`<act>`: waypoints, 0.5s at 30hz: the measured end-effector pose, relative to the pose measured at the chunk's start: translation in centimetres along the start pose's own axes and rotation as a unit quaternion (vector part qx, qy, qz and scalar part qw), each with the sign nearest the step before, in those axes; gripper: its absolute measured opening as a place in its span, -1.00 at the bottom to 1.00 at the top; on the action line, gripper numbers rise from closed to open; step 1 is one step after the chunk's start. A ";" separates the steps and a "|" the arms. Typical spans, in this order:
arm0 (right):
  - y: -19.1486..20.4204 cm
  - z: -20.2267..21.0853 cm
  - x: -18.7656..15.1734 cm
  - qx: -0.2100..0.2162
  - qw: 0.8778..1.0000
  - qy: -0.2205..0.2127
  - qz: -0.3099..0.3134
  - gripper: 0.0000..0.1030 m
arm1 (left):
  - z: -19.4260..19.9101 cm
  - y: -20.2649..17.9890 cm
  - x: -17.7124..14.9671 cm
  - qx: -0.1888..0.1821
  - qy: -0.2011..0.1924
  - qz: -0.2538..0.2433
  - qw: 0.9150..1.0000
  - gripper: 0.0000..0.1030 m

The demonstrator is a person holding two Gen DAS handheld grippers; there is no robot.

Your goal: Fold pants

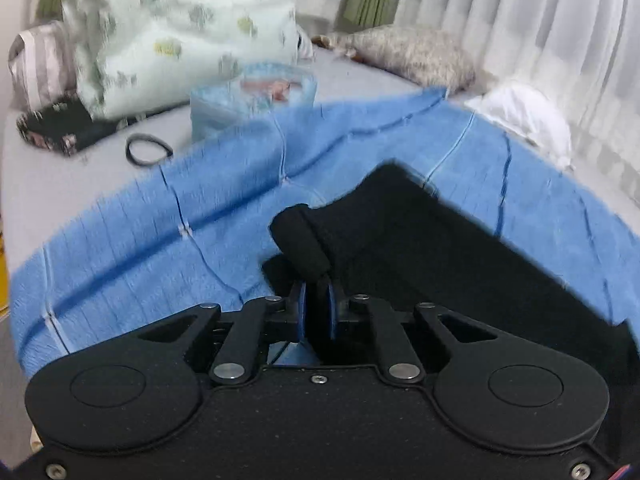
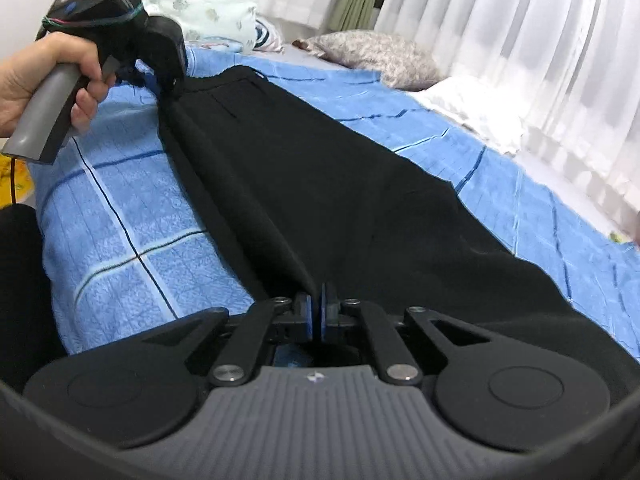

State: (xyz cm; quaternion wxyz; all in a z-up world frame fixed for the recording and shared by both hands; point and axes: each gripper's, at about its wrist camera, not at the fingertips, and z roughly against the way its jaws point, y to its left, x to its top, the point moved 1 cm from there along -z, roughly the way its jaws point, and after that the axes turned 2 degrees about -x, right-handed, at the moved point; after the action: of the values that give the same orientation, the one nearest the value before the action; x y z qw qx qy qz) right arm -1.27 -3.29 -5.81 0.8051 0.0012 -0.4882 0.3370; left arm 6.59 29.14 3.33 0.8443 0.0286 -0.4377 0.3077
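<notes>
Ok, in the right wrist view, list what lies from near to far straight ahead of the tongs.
Right tongs, shut on the black pants → blue quilt → grey fuzzy pillow → white curtain.

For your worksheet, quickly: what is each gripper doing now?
Left gripper: closed on the black fabric pants.
Right gripper: closed on the pants.
</notes>
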 end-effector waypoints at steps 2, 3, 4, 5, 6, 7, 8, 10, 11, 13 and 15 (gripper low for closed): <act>0.5 0.4 0.2 -0.008 1.000 -0.005 0.015 -0.79 | 0.2 -0.4 -0.1 0.007 -0.011 -0.020 1.000 -0.76; 0.5 0.5 0.1 -0.007 1.000 -0.004 0.014 -0.78 | 0.1 -0.6 -0.1 0.010 -0.010 -0.022 1.000 -0.76; 0.3 0.7 0.0 -0.006 1.000 -0.003 0.009 -0.78 | 0.1 -0.5 -0.1 0.010 -0.008 -0.018 1.000 -0.75; 0.0 0.8 -0.2 -0.007 1.000 -0.003 0.004 -0.78 | -0.1 -0.4 0.0 0.008 -0.005 -0.012 1.000 -0.75; -0.2 0.8 -0.3 -0.010 1.000 -0.001 0.001 -0.79 | -0.1 -0.2 0.0 0.007 -0.004 -0.006 1.000 -0.73; -0.6 0.9 -0.6 -0.020 1.000 0.003 -0.001 -0.79 | -0.2 0.1 0.0 0.005 -0.003 0.001 1.000 -0.70; -1.0 1.0 -1.0 -0.032 0.999 0.007 -0.004 -0.79 | -0.3 0.3 0.1 0.005 -0.001 0.006 1.000 -0.68; -1.9 1.3 -1.7 -0.045 0.999 0.011 -0.013 -0.79 | -0.4 0.5 0.1 0.005 0.000 0.006 1.000 -0.64; -2.1 1.9 -2.0 -0.053 0.998 0.015 -0.017 -0.78 | -0.3 0.5 0.1 0.006 -0.001 0.003 1.000 -0.64; -2.6 2.6 -2.7 -0.064 0.998 0.021 -0.020 -0.79 | -0.1 0.3 0.1 0.013 -0.003 -0.007 1.000 -0.57; -3.1 3.2 -3.0 -0.067 0.997 0.024 -0.023 -0.78 | 0.4 0.0 0.0 0.019 -0.004 -0.017 1.000 -0.52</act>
State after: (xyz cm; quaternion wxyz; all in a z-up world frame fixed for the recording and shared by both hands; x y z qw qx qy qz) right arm -3.01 -8.37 -5.50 0.8223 -0.0493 -0.4903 0.2847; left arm 6.28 29.02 3.59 0.8469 0.0534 -0.4351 0.3010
